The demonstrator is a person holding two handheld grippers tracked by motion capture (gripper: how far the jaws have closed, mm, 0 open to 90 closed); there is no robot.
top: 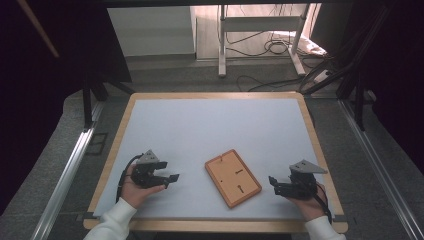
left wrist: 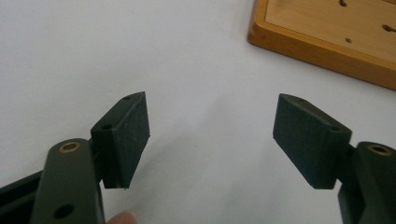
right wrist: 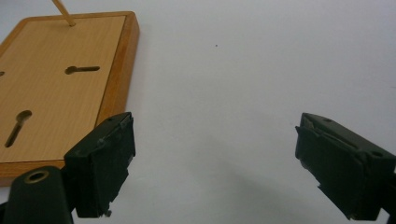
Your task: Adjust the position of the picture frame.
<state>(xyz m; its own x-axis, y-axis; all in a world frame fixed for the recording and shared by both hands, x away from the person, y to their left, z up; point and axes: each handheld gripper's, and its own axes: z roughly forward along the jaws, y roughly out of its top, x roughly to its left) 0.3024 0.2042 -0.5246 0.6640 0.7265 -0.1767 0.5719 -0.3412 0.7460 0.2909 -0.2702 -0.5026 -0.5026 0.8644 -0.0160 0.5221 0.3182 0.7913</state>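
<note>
Right now both grippers rest low on the table [top: 215, 120] with nothing in them — the left gripper [top: 169, 178] has its jaws spread wide over bare white surface, and the right gripper [top: 274, 183] stands just as open, its jaws likewise empty. Between them lies the frame [top: 233, 177], a small wooden picture frame face down and turned at an angle, its back panel showing two keyhole slots. In the left gripper view the frame [left wrist: 327, 35] sits ahead and off to one side; in the right gripper view the frame [right wrist: 60, 88] lies just beside one jaw, not touching it.

This looks like the approach stage: neither gripper has made contact, and the frame is untouched. The next move probably calls for one gripper to close in on an edge — the frame lies flat, so a jaw would have to get under or pinch across its raised rim, perhaps while the other gripper steadies the far side against sliding on the smooth surface.
</note>
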